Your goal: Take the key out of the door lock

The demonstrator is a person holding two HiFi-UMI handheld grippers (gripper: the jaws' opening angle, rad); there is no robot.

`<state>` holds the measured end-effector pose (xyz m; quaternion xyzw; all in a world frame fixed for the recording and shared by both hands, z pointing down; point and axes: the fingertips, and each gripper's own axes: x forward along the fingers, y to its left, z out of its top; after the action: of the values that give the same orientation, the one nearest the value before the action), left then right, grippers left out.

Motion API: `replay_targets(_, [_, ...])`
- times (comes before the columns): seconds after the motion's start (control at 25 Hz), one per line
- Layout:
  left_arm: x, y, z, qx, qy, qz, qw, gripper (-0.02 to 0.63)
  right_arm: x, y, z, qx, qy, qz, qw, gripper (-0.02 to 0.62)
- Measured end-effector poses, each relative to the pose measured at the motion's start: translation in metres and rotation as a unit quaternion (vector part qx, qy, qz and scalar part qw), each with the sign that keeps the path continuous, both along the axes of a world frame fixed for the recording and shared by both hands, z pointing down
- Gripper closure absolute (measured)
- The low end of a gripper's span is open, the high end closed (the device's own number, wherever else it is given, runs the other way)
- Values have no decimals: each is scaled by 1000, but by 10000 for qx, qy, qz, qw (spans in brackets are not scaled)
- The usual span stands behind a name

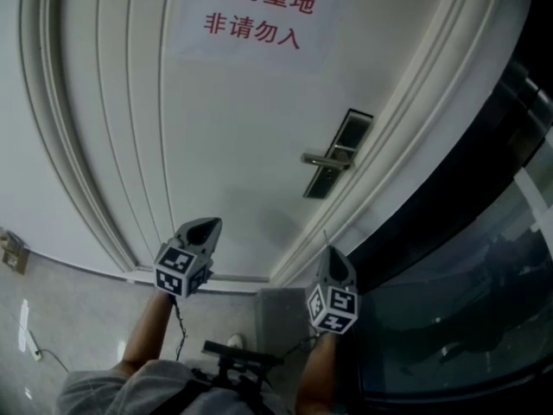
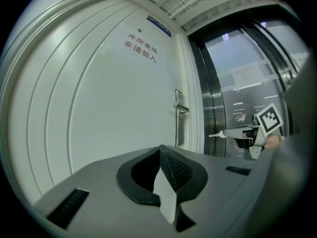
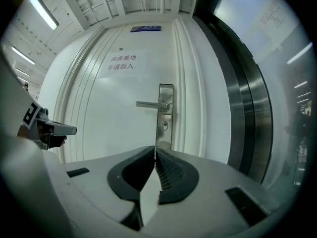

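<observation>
Lock [image 3: 165,126]: on metal plate [image 3: 166,90] below handle [image 3: 152,104], key too small to make out | door [image 1: 233,128]: white, red-lettered sign [image 1: 259,11] above | right side: dark glass wall [image 1: 484,258] | left gripper [image 2: 159,148], right gripper [image 3: 155,148]: jaws together, nothing held, well apart from door

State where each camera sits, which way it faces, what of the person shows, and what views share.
Head view: on the person's head, looking forward and down at the white door, both forearms, the left gripper and right gripper.
Left gripper view: rides the left gripper, looks along its shut jaws at the door; the right gripper shows at right.
Right gripper view: rides the right gripper, faces the door handle along shut jaws; the left gripper shows at left.
Shared: all three show the door handle.
</observation>
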<state>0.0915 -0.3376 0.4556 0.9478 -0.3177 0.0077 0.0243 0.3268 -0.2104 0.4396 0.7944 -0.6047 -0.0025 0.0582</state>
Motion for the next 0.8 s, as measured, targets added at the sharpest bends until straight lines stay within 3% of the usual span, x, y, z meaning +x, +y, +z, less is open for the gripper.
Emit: replay_targets(0.8, [-45,48,3,145,2,134,9998,614,-62,58,10,143,-94,-10,9999,575])
